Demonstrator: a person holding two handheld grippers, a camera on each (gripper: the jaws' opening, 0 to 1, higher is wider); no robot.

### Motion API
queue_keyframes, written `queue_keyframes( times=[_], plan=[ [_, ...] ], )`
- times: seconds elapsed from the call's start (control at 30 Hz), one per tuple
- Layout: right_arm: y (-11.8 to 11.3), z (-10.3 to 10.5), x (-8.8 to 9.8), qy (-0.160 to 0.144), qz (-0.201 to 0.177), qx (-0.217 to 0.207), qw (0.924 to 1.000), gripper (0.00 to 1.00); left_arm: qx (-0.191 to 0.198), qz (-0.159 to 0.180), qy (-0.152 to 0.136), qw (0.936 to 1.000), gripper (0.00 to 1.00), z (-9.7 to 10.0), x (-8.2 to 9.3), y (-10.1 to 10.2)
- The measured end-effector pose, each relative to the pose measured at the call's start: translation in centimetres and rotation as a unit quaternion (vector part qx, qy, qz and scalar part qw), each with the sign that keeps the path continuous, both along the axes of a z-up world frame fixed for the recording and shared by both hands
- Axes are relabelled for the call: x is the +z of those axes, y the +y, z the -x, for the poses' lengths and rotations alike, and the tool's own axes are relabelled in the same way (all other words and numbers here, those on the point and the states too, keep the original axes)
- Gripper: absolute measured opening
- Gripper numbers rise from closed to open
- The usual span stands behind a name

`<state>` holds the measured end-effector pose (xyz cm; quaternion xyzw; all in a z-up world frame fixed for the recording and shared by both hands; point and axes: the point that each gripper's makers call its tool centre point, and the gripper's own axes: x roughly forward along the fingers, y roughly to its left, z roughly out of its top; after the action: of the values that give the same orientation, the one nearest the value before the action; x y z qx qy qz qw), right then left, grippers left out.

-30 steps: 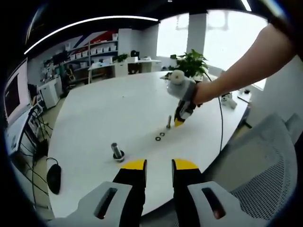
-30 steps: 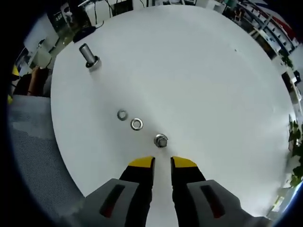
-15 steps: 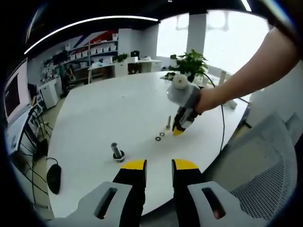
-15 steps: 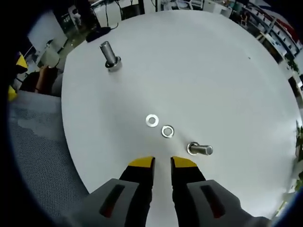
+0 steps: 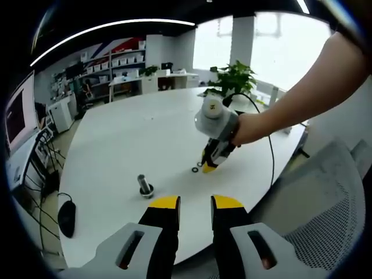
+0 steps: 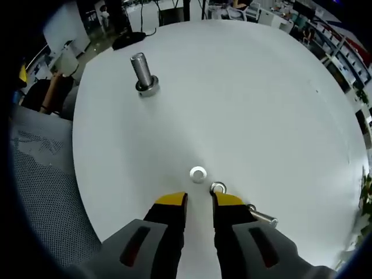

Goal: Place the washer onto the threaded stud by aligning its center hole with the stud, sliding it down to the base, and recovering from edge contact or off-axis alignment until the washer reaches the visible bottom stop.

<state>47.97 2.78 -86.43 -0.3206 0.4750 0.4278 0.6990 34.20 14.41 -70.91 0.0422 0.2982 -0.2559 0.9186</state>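
Two washers (image 6: 198,174) just beyond parted fingers (image 6: 170,200)

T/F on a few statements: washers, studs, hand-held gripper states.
1. Two washers lie flat on the white table. True: one washer, a second washer.
2. The right hand-held gripper grips a washer. False: its jaws are open, empty, just short of the washers.
3. A washer is threaded on the upright stud. False: both lie apart from it.
4. The left hand-held gripper hangs back, open. True.
5. A potted plant stands at the far edge. True.
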Motion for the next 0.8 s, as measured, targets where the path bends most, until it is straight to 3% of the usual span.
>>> queue_keyframes(
  times=[0.17,0.37,0.8],
  plan=[
    [0.4,-0.7,0.3,-0.015,-0.007,0.004,0.9999,0.2,0.001,0.0,0.0,1.0,0.19,0.0,0.0,0.1],
    [0.2,-0.5,-0.2,-0.002,0.001,0.005,1.0,0.2,0.002,-0.002,0.002,1.0,0.19,0.0,-0.1,0.1],
    [-0.4,0.7,-0.1,0.011,-0.019,-0.014,0.9997,0.19,0.006,-0.005,0.004,1.0,0.19,-0.1,-0.2,0.3]
  ],
)
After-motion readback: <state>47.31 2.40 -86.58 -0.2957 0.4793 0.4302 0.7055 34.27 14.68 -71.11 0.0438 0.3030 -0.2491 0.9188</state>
